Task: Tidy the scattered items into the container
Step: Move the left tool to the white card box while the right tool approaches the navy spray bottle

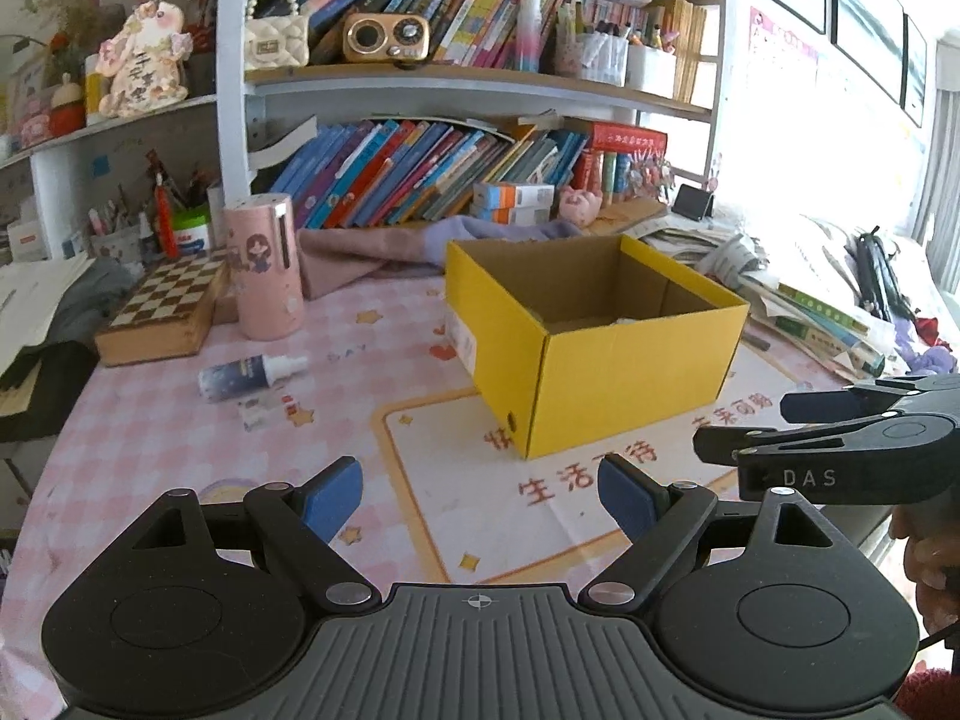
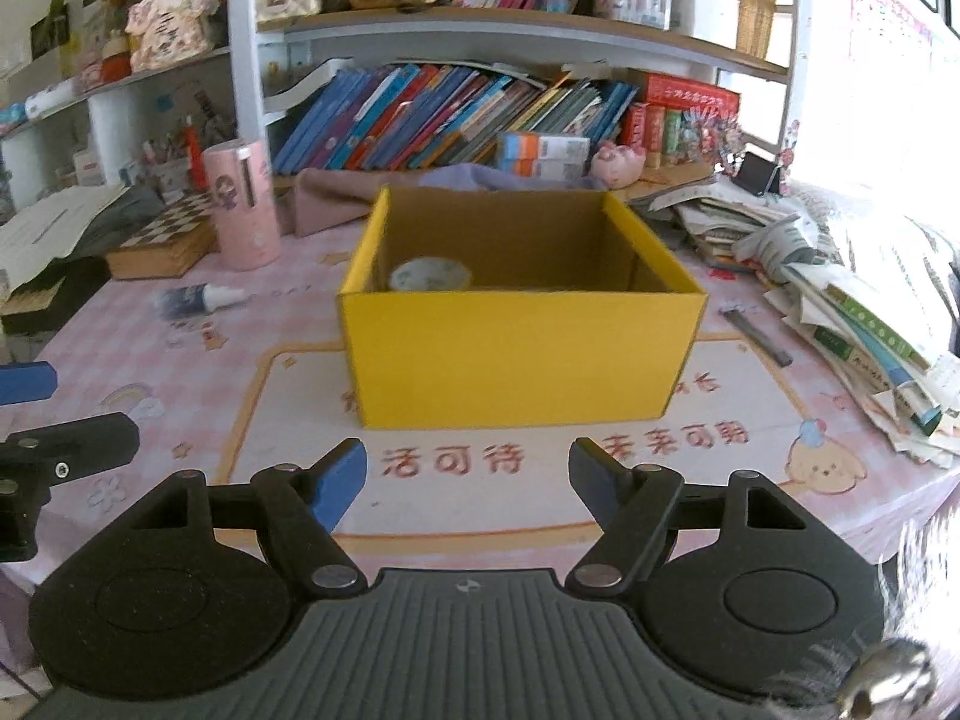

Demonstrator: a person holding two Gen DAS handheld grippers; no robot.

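A: Quick check. Where's your left gripper (image 1: 480, 495)?

B: Low over the pink checked tablecloth (image 1: 150, 420), short of the yellow box (image 1: 630, 372). Fingers wide apart, blue pads (image 1: 333, 498) bare, nothing btwn them.

A: And your right gripper (image 2: 468, 483)?

B: Same story: fingers apart, nothing gripped. It faces the box's front wall head-on, w/ the printed mat (image 2: 480, 462) under it. In the left view you see it coming in from the right edge, near the box's corner.

A: What's in the box?

B: From your right cam, a roll of patterned tape (image 2: 429, 275) lies against the back-left inner corner. The rest of the floor is hidden by the front wall (can't tell what else is down there).

A: Still loose on the table?

B: A small spray bottle (image 1: 252, 375) w/ a white cap lies on its side left of the box, well apart from it, just in front of the pink cylinder (image 1: 267, 273). The chessboard box (image 1: 165, 312) sits beside that cylinder. On the box's right, a thin dark stick-like thing (image 2: 759, 333) lies near the pile of papers and books (image 2: 852, 324); too small to ID.
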